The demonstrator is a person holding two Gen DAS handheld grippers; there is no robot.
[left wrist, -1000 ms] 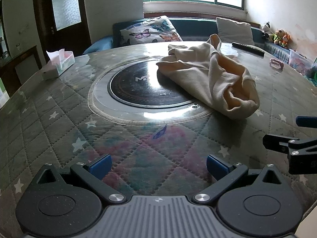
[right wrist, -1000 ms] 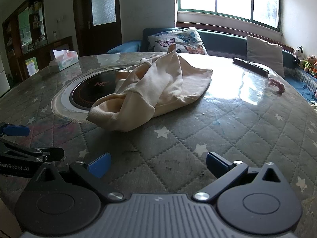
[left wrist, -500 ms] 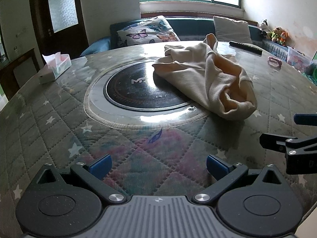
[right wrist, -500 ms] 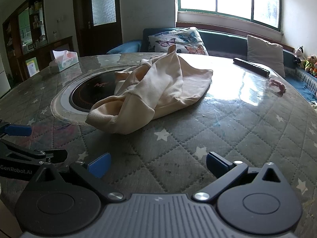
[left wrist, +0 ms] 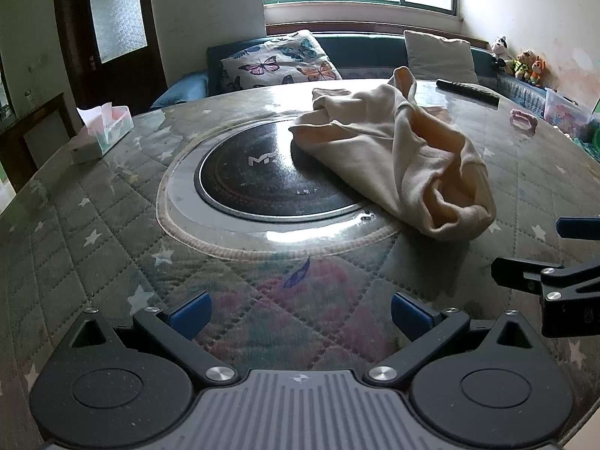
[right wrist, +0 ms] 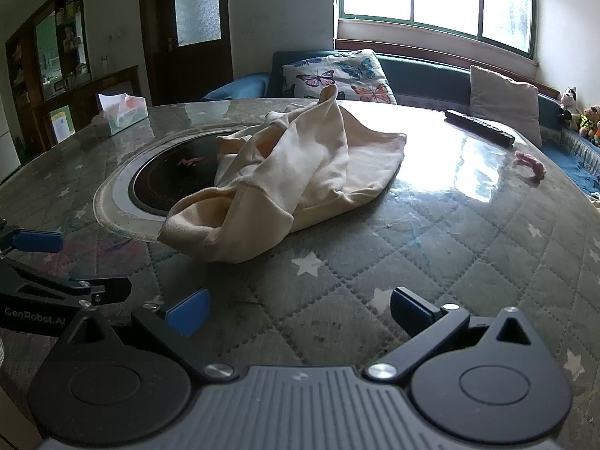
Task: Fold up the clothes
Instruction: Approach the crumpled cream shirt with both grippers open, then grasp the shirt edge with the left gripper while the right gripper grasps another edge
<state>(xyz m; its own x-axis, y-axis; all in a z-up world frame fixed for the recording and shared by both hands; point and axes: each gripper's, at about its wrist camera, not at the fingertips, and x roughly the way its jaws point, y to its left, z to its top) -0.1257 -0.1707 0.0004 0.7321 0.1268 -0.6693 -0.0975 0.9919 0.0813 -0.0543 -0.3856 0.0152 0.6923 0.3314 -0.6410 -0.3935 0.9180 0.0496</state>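
Both claws spread wide and empty, the right claw [right wrist: 298, 313] sits nearer the crumpled cream garment [right wrist: 285, 180], lying ahead-left, than the left claw [left wrist: 300, 309] on the quilted counter [right wrist: 431, 247].

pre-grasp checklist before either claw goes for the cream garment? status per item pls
1. Left claw open, holding nothing: ok.
2. Right claw open, holding nothing: ok.
3. Cream garment in view of both cameras: ok.
4. Garment flat enough to fold: not ok, it lies crumpled in a heap, partly over the black round plate.
5. Path from claws to the near end of the garment free of things: ok, only bare quilted tabletop in between.
6. Which part is collar, hem or sleeve: cannot tell from these views.
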